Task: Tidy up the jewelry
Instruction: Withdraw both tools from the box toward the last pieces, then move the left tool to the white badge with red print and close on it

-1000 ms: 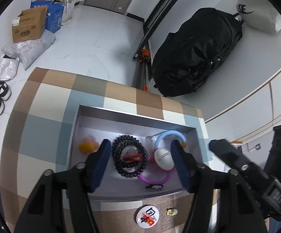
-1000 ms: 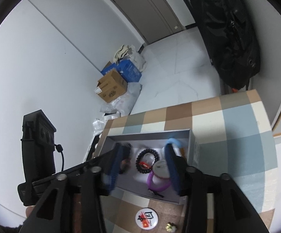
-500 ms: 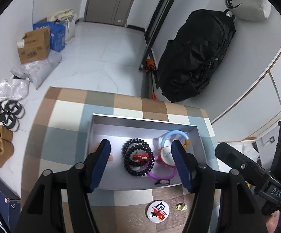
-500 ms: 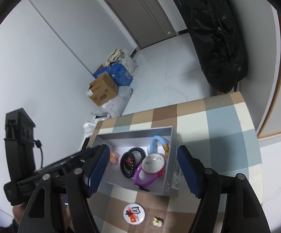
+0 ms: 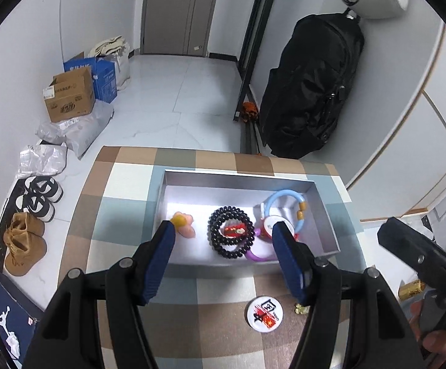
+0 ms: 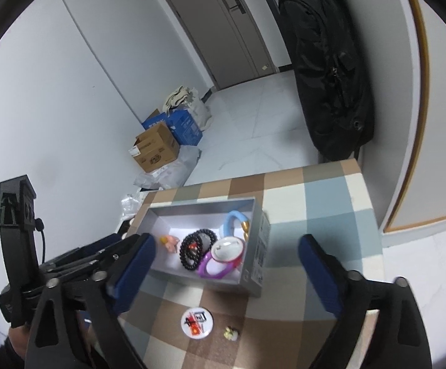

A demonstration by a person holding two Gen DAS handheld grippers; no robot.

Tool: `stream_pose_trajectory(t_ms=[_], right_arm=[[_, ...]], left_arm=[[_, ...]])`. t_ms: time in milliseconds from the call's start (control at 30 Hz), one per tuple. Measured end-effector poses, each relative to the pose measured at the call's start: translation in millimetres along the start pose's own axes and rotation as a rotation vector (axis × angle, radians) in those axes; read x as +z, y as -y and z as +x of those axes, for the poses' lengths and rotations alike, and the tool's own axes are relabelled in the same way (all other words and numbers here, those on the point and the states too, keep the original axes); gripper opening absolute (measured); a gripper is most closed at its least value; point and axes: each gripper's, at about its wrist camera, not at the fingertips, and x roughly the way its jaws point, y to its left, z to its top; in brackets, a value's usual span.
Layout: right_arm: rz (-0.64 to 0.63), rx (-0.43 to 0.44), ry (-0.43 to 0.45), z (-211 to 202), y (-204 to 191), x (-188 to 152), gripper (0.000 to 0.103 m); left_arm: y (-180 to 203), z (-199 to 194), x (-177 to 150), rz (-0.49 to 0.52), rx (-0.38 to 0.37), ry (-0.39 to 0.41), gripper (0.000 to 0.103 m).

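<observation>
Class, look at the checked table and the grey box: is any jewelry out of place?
Yes. A round white badge with red print and a small yellow-green trinket lie on the checked tablecloth in front of the grey box, while the other pieces lie inside it.

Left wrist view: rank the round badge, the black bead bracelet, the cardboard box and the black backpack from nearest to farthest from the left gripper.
From the left gripper, jaws opening and empty:
1. Black bead bracelet, in the grey tray between the fingers.
2. Round badge, on the checked cloth, tray's near side.
3. Cardboard box, floor, far left.
4. Black backpack, against the far right wall.
Box and backpack are close to call.
</observation>
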Motion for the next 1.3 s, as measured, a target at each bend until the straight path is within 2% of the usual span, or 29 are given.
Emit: stream_pose_trajectory(t_ms=[100, 267, 367, 567, 867, 1100, 1233, 1300], right_arm=[[-0.016, -0.022, -0.008, -6.9, 2.1, -10.4, 0.102], [-0.018, -0.05, -0.002, -16.9, 9.5, -18.4, 0.103], [-0.014, -0.053, -0.005, -20.5, 12.9, -22.1, 0.103], [-0.04, -0.065, -0.021, -22.9, 10.8, -31.2, 0.103], [-0.039, -0.073, -0.041, -25.6, 9.1, -42.0, 0.103], [-0.026, -0.088, -0.066, -23.0, 12.5, -44.0, 0.103], [-0.041, -0.083, -0.082, -22.5, 10.6, -45.7, 0.103], [-0.051, -0.093, -0.087, -22.6, 9.9, -46.5, 0.103]], left_arm=[[0.5, -2.4, -4.8, -0.003, -0.018, 0.006, 0.073], [1.4, -3.9, -11.0, -0.002, -0.028, 0.002, 0.074], [1.5, -5.4, -17.0, 0.006, -0.031, 0.001, 0.079], [-2.6, -3.9, -27.5, 0.005, -0.015, -0.002, 0.079], [-0.3, 13.9, -44.7, 0.033, -0.032, -0.096, 0.079], [10.9, 26.9, -55.9, 0.073, -0.079, -0.177, 0.079], [20.0, 32.0, -60.0, 0.117, -0.076, -0.206, 0.079], [24.8, 34.9, -64.2, 0.15, -0.043, -0.231, 0.079]])
